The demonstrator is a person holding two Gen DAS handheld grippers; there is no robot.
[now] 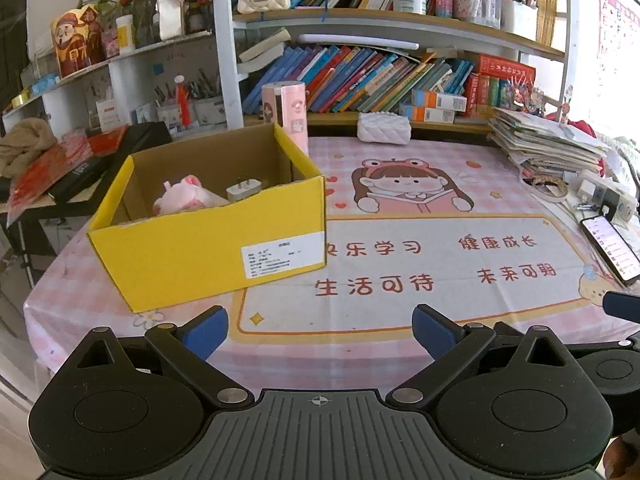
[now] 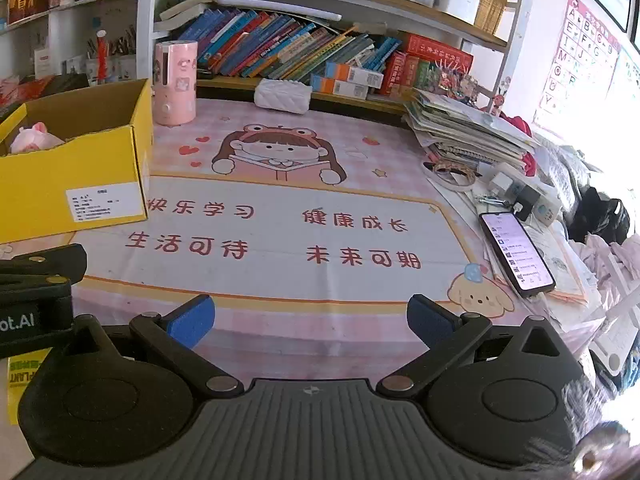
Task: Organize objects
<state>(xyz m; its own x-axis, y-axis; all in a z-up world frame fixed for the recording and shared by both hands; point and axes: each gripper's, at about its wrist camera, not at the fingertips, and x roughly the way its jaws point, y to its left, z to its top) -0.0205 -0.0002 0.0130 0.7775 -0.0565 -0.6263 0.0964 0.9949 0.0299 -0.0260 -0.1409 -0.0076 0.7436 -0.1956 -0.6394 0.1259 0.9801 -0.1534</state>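
A yellow cardboard box [image 1: 208,248] stands on the pink table mat at the left; it also shows in the right wrist view [image 2: 72,184]. Inside it lie a pink plush toy [image 1: 184,198] and a white charger plug [image 1: 244,190]; the plush also shows in the right wrist view [image 2: 34,138]. My left gripper [image 1: 320,334] is open and empty, low over the table's near edge, in front and to the right of the box. My right gripper [image 2: 310,320] is open and empty over the mat's near edge, to the right of the box.
A pink cylinder [image 2: 176,82] and a white quilted case [image 2: 284,96] stand at the back. A phone [image 2: 516,252], a power strip [image 2: 524,196] and a paper stack [image 2: 468,128] lie at the right. Bookshelves [image 1: 360,80] rise behind. The left gripper's body [image 2: 36,280] shows at left.
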